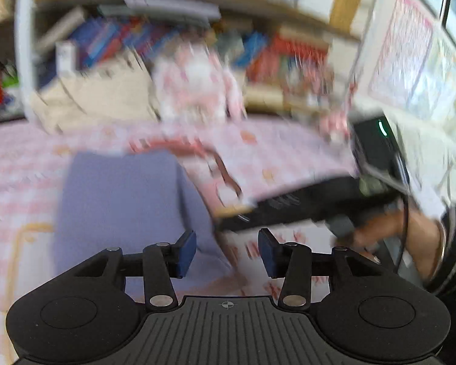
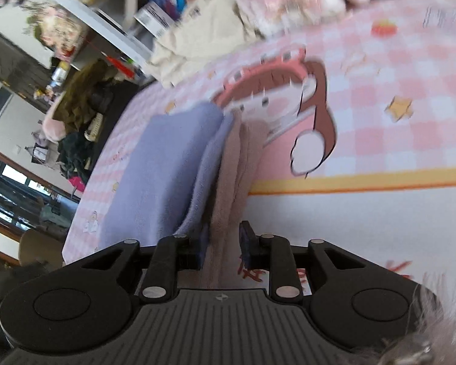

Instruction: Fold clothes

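A folded lavender garment (image 1: pixel 121 206) lies on the pink checked bed sheet (image 1: pixel 21 182). My left gripper (image 1: pixel 227 252) hovers open over its near right edge, nothing between the blue pads. In the right wrist view the lavender garment (image 2: pixel 167 167) shows a pinkish-beige layer (image 2: pixel 237 164) along its right side. That layer runs between the fingers of my right gripper (image 2: pixel 224 248), which is shut on it. The left wrist view shows the right gripper's black body (image 1: pixel 304 206) at the garment's right edge, held by a hand (image 1: pixel 380 234). Both views are motion-blurred.
The sheet carries a cartoon print (image 2: pixel 304 106) and a yellow stripe (image 2: pixel 364 182). A cream cloth pile (image 1: pixel 106 97) and a pink patterned pile (image 1: pixel 197 85) sit at the bed's far side, below bookshelves (image 1: pixel 167 33). A white pole (image 1: pixel 24 45) stands left.
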A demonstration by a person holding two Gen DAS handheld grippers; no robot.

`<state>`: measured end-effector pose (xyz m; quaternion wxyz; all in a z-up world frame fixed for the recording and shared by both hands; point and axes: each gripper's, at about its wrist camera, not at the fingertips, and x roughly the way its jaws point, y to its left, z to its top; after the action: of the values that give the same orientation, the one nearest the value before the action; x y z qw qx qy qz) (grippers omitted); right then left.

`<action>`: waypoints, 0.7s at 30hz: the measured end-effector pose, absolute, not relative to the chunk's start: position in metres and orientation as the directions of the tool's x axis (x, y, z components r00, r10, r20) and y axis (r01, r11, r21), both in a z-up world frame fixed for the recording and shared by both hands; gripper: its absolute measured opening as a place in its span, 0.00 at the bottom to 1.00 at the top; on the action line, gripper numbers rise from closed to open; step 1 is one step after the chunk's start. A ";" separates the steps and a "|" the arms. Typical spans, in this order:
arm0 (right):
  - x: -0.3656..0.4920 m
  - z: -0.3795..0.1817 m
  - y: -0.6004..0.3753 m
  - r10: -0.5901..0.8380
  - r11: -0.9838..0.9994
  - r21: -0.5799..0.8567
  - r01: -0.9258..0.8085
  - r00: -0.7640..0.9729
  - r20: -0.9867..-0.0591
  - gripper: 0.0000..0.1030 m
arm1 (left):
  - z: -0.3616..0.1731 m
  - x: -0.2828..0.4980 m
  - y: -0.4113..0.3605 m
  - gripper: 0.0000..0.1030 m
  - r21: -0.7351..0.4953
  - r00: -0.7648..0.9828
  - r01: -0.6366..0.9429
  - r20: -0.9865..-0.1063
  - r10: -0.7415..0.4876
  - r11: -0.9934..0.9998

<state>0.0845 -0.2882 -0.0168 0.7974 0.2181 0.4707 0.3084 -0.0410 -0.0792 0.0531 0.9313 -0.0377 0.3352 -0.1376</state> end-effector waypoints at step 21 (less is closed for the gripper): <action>0.072 0.021 -0.222 0.747 0.647 0.461 -0.607 0.385 -0.542 0.13 | -0.008 -0.012 -0.055 0.27 -0.067 0.668 0.094 -0.736 -0.113 0.993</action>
<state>0.0721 -0.2218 0.0205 0.8269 0.0935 0.3741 0.4093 -0.0117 -0.0550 -0.0076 0.9131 -0.0118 0.4036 -0.0566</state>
